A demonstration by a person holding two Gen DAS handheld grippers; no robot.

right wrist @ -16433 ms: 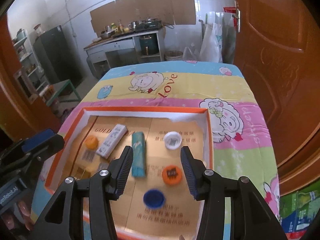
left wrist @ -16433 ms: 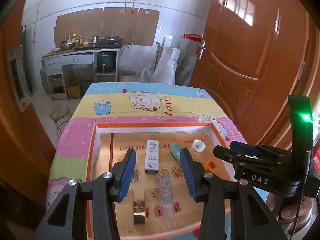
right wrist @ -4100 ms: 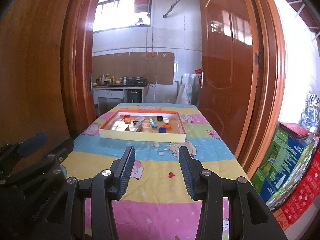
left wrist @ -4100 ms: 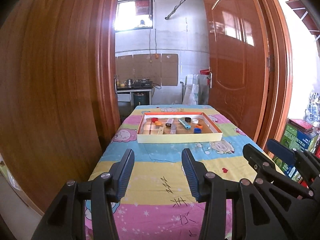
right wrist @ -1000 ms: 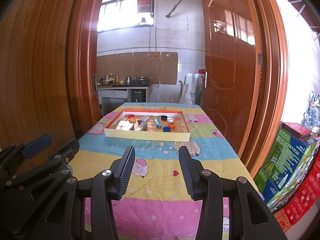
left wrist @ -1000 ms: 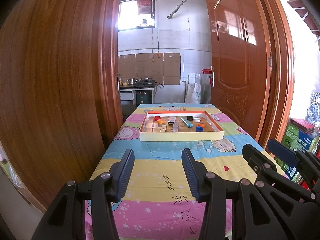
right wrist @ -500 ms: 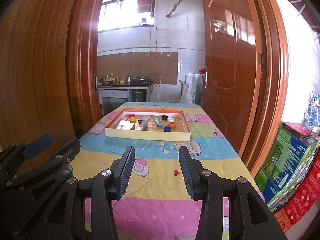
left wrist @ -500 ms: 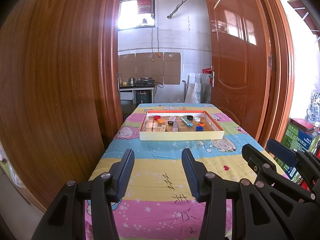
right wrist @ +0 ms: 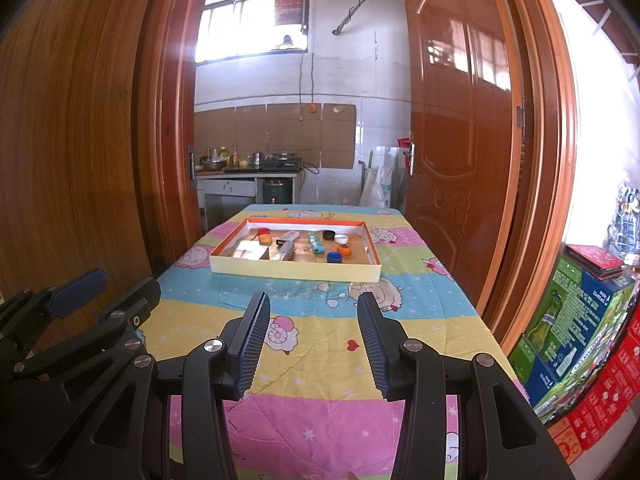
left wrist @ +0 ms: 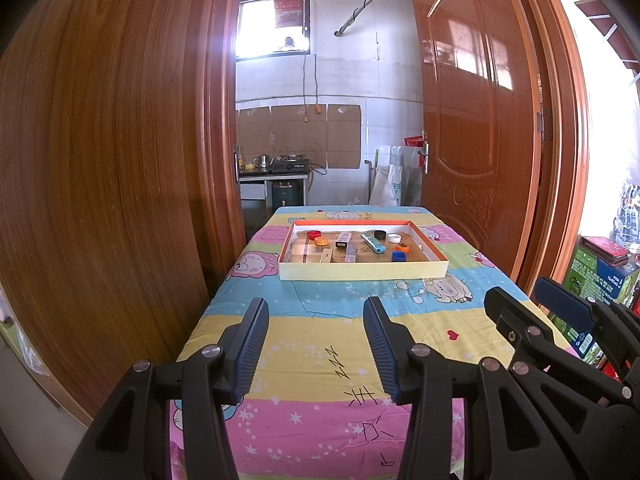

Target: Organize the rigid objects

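I see the worktop (left wrist: 320,320) under a cloth striped pink, yellow and blue, printed with cartoon sheep, stars and hearts. The tray (left wrist: 362,270) has cream outer walls and an orange rim. My left claw (left wrist: 316,344) and right claw (right wrist: 310,340) are black with ribbed blue pads.

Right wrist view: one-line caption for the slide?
Open right gripper held empty over the cartoon tablecloth, well short of the shallow box of bottle caps and small items farther up the table.
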